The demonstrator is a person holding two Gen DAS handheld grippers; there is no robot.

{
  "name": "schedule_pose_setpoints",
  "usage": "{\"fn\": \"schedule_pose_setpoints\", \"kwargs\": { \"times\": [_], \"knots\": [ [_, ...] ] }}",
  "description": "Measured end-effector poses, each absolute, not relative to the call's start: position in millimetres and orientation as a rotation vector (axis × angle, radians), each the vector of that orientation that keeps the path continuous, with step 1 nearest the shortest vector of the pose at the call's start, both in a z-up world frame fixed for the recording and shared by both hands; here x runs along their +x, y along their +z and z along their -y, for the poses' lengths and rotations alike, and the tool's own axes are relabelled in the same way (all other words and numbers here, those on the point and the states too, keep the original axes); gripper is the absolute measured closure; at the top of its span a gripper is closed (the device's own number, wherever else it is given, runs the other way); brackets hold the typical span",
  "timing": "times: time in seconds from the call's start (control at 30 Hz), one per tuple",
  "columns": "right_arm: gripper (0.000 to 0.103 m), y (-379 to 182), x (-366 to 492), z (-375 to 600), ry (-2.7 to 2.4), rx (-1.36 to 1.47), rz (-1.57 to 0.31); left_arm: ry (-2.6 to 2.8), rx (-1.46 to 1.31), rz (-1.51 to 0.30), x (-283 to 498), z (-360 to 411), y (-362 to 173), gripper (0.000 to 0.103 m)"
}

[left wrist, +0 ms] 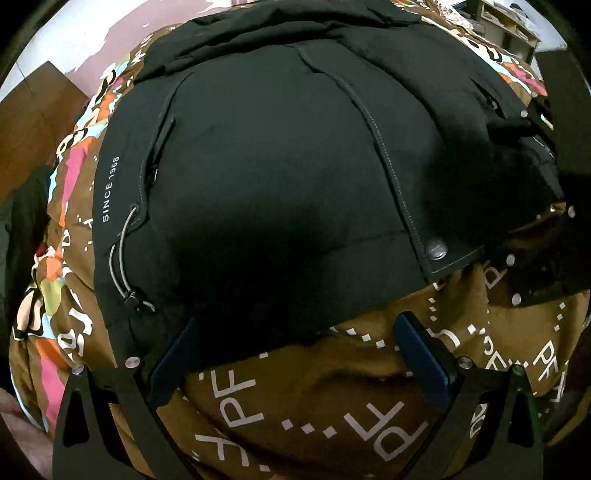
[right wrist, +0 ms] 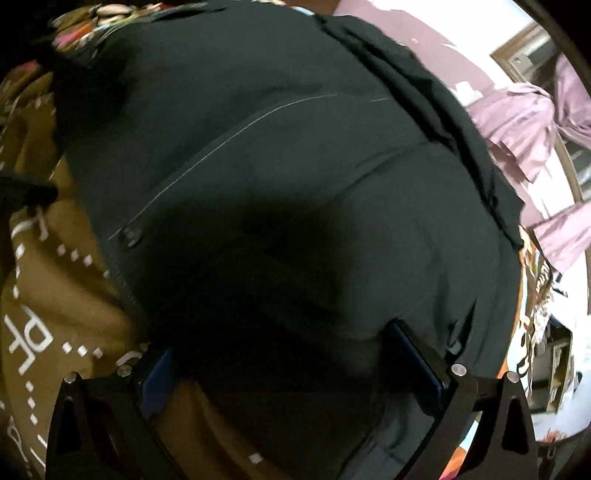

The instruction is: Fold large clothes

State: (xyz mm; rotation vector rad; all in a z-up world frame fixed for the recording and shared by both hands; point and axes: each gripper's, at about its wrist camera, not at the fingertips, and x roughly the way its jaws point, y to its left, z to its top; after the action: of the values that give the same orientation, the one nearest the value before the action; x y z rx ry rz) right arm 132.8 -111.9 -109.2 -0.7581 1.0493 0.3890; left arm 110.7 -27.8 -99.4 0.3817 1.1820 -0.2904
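A large black padded jacket (left wrist: 266, 177) lies spread on a brown patterned bedspread (left wrist: 295, 413). Its hem faces me, with a snap button (left wrist: 436, 252), a drawcord (left wrist: 123, 258) and white "SINCE 1968" lettering at the left side. My left gripper (left wrist: 295, 332) is open, its blue-padded fingers (left wrist: 421, 354) just at the hem edge, holding nothing. In the right wrist view the jacket (right wrist: 295, 177) fills the frame. My right gripper (right wrist: 280, 354) is open with the jacket's hem between its fingers (right wrist: 417, 362). The right gripper also shows at the jacket's right edge in the left wrist view (left wrist: 517, 127).
The bedspread (right wrist: 55, 302) has white lettering and a colourful border (left wrist: 74, 177). Pink curtains (right wrist: 532, 122) and a window frame stand at the far right. Shelving (left wrist: 509, 22) is beyond the bed. A brown wooden panel (left wrist: 40, 107) is at the left.
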Motion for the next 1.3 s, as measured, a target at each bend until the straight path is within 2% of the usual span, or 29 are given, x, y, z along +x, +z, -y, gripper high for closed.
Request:
{"fn": "schedule_pose_setpoints", "kwargs": {
  "times": [0.37,0.9,1.3],
  "knots": [
    [0.0,-43.6,189.5,142.5,0.361,-0.383,-1.057,-0.284,0.389,-1.161,111.5,30.8,-94.0,0.002],
    [0.0,-87.6,157.8,124.8,0.447,-0.512,-1.205,-0.216,0.537,-1.224,129.1,39.8,-126.1,0.002],
    [0.0,-56.9,187.1,153.8,0.388,-0.238,-1.208,-0.163,0.631,-1.193,139.1,38.5,-143.1,0.001]
  ]
}}
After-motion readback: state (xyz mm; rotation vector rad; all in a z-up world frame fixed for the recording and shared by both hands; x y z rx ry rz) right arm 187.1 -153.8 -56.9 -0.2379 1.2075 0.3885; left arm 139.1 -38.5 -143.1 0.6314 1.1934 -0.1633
